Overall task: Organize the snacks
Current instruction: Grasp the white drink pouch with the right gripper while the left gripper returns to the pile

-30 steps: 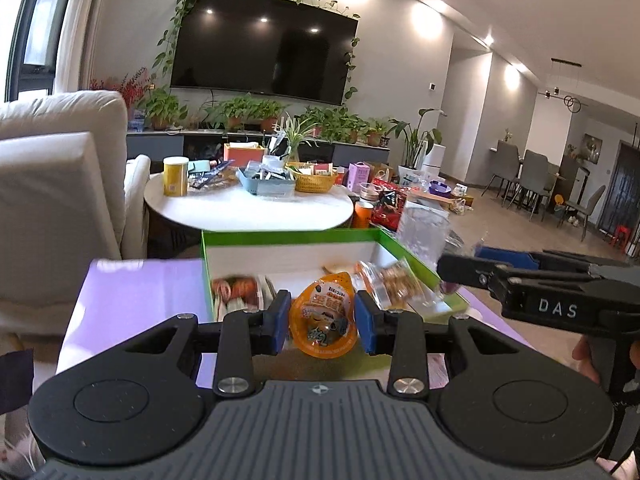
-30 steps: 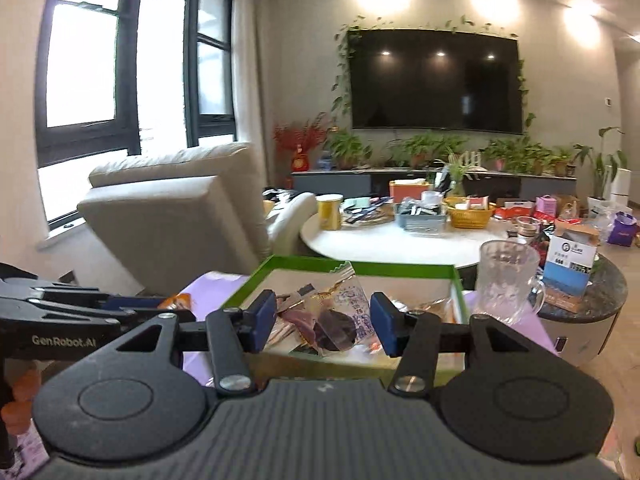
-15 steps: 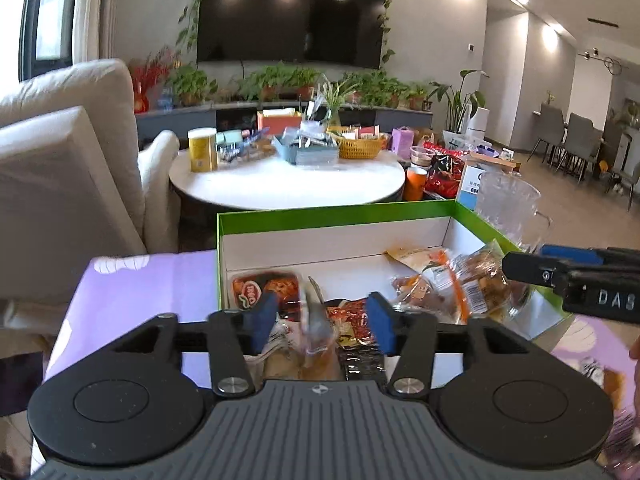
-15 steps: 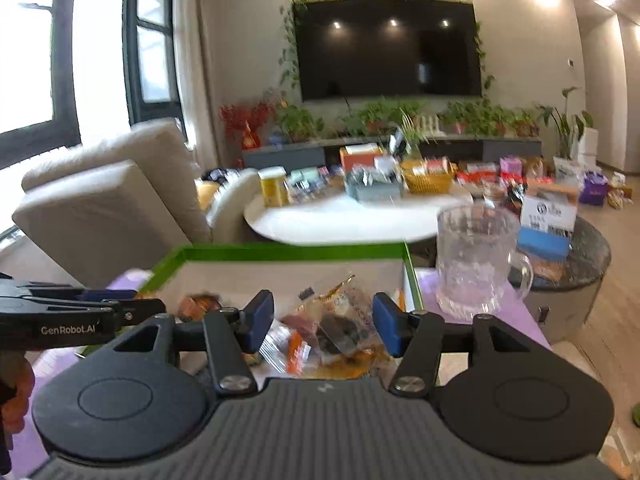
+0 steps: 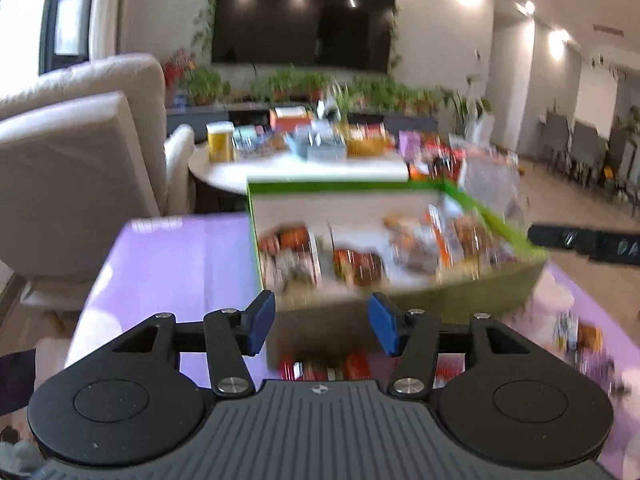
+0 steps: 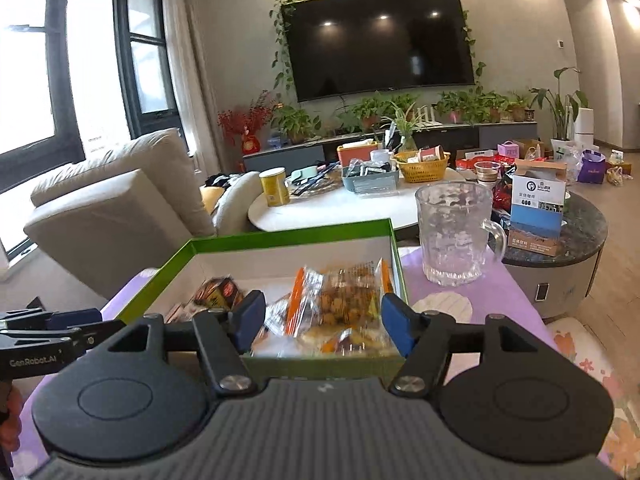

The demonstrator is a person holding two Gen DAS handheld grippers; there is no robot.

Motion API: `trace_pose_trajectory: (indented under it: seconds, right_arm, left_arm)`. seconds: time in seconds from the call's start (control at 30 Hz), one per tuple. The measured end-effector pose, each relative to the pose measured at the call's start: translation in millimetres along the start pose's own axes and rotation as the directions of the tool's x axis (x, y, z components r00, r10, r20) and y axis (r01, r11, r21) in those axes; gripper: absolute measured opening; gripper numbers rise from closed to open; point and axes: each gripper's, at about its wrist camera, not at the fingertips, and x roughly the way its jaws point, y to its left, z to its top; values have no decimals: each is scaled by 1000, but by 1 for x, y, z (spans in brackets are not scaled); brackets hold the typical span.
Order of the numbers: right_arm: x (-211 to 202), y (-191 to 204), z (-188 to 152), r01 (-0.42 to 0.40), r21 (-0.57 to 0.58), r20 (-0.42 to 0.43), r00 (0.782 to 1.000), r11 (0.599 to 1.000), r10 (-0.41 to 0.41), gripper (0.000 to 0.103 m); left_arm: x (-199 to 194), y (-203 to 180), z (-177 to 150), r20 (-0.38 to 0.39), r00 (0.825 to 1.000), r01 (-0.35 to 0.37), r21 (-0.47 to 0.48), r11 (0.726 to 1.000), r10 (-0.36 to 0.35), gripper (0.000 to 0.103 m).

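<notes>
A green-rimmed white box (image 5: 344, 190) (image 6: 288, 234) stands on the purple table cover and holds several snack packets. A clear bag of fried snacks with orange edges (image 6: 344, 296) lies at its near right; red packets (image 5: 360, 266) lie in the middle. My left gripper (image 5: 322, 322) is open and empty, just in front of the box's near wall. My right gripper (image 6: 322, 322) is open and empty above the box's near right corner. More snack packets (image 5: 324, 368) lie on the cover under my left gripper. The left wrist view is blurred.
A glass mug (image 6: 454, 232) stands right of the box. Loose packets (image 5: 580, 336) lie on the cover at the right. A beige armchair (image 6: 120, 208) is at the left. A white round table (image 6: 340, 204) with clutter is behind the box.
My left gripper let go of the orange packet, opened and pulled back out of the box. My right gripper dropped the clear snack bag into the box and opened wider.
</notes>
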Motion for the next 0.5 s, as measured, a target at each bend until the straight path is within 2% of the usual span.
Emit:
trace_pose_trajectory:
  seconds: [0.1,0.2,0.33,0.4,0.5]
  right_arm:
    - [-10,-1,-9,11,-33,-28,1000,999,-12,45]
    - [-18,-5,-17,24,-55,-56,998,998,-27,45]
    - [-27,-15,-29,25,-39,-105,994,999,-29,45]
    - [-32,-16,-37,-12,-39,-112,994,999,8,45]
    - [-32,-8,-46,-120,-66,-148,983,991,110,45]
  left_arm:
    - [12,-4,-12,-65,997,-25,26,999,27,49]
    - [26,-8,-18,-95,994,-45,49,998,49,49]
    - [41,-8,-22,-138,989,-48,33,998,52,49]
    - [43,-6,-26,-141,989,-47,14,999,49,50]
    - [39,-6,-30,-134,990,-41,24,999,44,48]
